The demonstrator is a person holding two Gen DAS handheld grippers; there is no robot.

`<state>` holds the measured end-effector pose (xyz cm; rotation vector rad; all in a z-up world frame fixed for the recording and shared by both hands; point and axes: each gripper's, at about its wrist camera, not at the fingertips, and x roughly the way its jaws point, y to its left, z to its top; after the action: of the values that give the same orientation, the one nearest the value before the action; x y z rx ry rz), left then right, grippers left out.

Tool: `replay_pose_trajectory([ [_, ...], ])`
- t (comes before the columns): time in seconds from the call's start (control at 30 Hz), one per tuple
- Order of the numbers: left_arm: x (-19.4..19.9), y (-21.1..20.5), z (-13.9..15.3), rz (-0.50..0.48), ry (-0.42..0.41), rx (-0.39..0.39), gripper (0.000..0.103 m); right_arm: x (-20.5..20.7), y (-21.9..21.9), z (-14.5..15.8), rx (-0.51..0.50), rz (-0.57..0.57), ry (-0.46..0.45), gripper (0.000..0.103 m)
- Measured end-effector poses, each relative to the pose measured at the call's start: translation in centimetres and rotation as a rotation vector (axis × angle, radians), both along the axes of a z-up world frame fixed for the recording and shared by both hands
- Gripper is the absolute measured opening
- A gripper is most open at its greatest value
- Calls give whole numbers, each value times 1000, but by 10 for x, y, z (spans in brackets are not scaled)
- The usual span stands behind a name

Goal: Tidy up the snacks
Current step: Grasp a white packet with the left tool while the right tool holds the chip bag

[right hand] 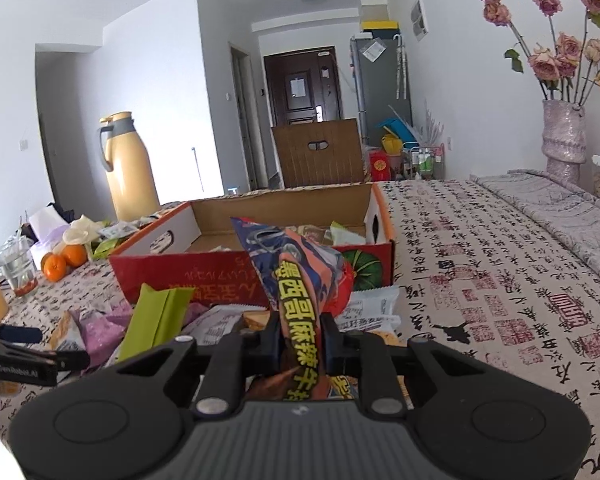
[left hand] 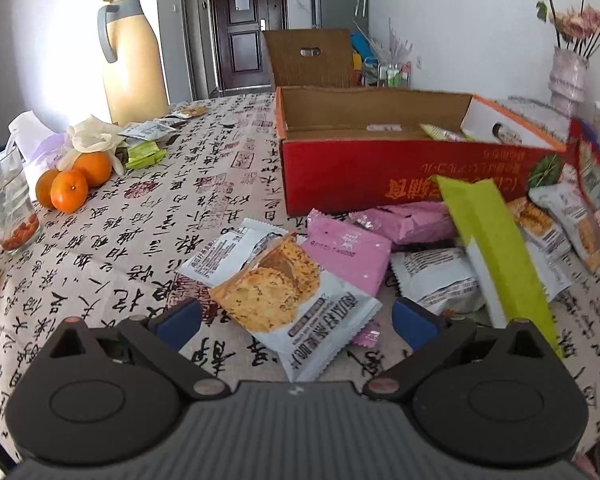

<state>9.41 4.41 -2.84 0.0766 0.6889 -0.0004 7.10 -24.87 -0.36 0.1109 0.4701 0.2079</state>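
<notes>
My left gripper (left hand: pixel 296 316) is open, low over the table, with a white cracker packet (left hand: pixel 288 300) lying between its blue fingertips. Pink packets (left hand: pixel 352 256), white packets (left hand: pixel 436 276) and a green packet (left hand: pixel 496 248) lie in a pile in front of the red cardboard box (left hand: pixel 380 176). My right gripper (right hand: pixel 302 336) is shut on a red and blue snack bag (right hand: pixel 300 280) and holds it upright above the pile, in front of the open box (right hand: pixel 204 276). That bag shows blurred at the right edge of the left wrist view (left hand: pixel 596 172). The left gripper (right hand: pixel 20 348) shows at the far left.
A yellow thermos (left hand: pixel 134 60), oranges (left hand: pixel 74 182), a glass (left hand: pixel 8 208), gloves and small packets stand at the left of the table. A vase of dried roses (right hand: pixel 564 136) stands at the far right. A folded cloth (right hand: pixel 548 200) lies on the right side.
</notes>
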Motion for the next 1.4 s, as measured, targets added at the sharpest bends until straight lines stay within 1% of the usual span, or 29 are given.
replay_pose_trajectory([
  [0.1, 5, 1, -3, -14, 10, 14, 103, 0, -3, -1, 4, -16, 5, 18],
  [0.2, 7, 0, -3, -39, 1, 22, 103, 1, -5, -2, 6, -26, 10, 18],
  [0.3, 6, 0, -2, -65, -16, 5, 103, 1, -5, -2, 7, -29, 12, 18],
  [0.33, 7, 0, -2, -73, -17, -4, 100, 1, -5, -2, 7, -28, 13, 18],
  [0.37, 8, 1, -3, -77, -14, -12, 91, 1, -4, -2, 7, -27, 13, 18],
  [0.43, 9, 3, -4, -80, -3, -30, 79, 1, -3, -2, 7, -26, 16, 18],
  [0.5, 8, 7, -4, -86, -7, -57, 77, 2, -2, -2, 7, -25, 18, 18],
  [0.57, 5, 8, -3, -92, -12, -70, 72, 2, -3, -2, 8, -25, 21, 18],
  [0.7, -1, 10, -1, -94, -25, -86, 68, 2, -2, -3, 10, -22, 25, 18],
  [0.77, -4, 11, 2, -106, -32, -104, 56, 2, -2, -3, 10, -20, 26, 18],
  [0.87, -7, 10, 5, -105, -41, -101, 49, 1, -1, -2, 13, -19, 26, 18],
  [0.9, -8, 10, 5, -102, -43, -101, 48, 0, -1, -2, 14, -19, 25, 18],
  [0.93, -9, 11, 6, -99, -46, -106, 45, -1, -1, -2, 14, -19, 24, 18],
  [1.0, -12, 12, 8, -92, -53, -116, 36, -2, -2, -1, 15, -19, 22, 18],
  [1.07, -15, 15, 11, -80, -55, -129, 17, -4, -3, -1, 18, -22, 22, 18],
  [1.1, -15, 18, 12, -77, -51, -147, 17, -4, -3, -1, 18, -22, 22, 18],
  [1.13, -16, 19, 12, -71, -51, -148, 16, -5, -3, -1, 19, -23, 21, 18],
  [1.23, -19, 22, 12, -49, -52, -140, 15, -7, -3, -1, 22, -22, 21, 18],
  [1.4, -24, 22, 17, -50, -75, -130, 15, -10, -4, 1, 24, -22, 17, 18],
])
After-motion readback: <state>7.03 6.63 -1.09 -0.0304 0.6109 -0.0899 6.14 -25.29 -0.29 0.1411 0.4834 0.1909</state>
